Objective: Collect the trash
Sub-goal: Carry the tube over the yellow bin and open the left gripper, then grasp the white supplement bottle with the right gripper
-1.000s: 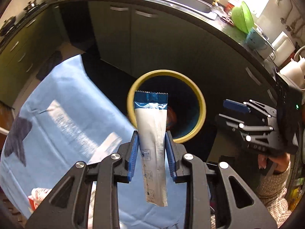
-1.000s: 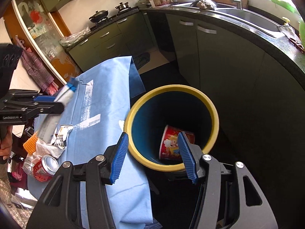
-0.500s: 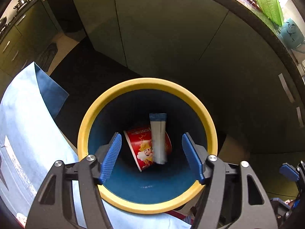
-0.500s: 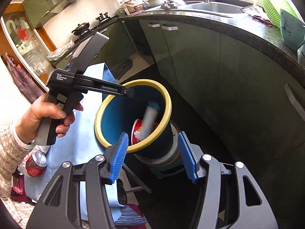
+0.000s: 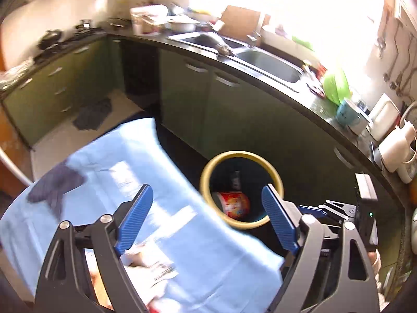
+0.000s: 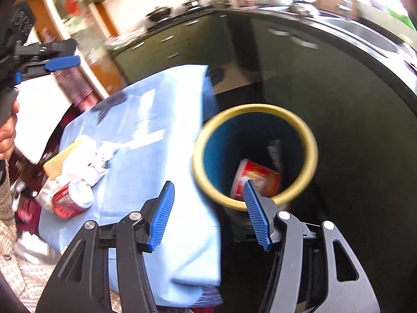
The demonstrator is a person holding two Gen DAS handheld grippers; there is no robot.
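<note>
Standing beside the blue-covered counter (image 5: 213, 250), the yellow-rimmed bin (image 5: 241, 154) sits on the dark floor in front of the green cabinets (image 5: 234, 109). Inside the bin lie a red printed cup (image 6: 256, 180) on its side and a white sachet (image 6: 275, 152) leaning against the inner wall behind it.

The left claw (image 5: 207, 215) is spread wide and its jaws are opening; nothing is between the blue pads (image 5: 134, 215). It hangs over the counter edge, with the bin visible between the fingers.

The right claw (image 6: 208, 215) is partly spread, its jaws opening slightly, and it grips nothing. It points down at the gap between counter and bin.

Remaining trash lies in a cluster at the far left of the counter: a red drink can (image 6: 69, 199) on its side, crumpled white paper (image 6: 83, 156) touching it, and an orange ridged piece (image 6: 61, 159) just beside the paper. A hand (image 6: 7, 133) at the left edge of the right wrist view holds the other claw's handle.
</note>
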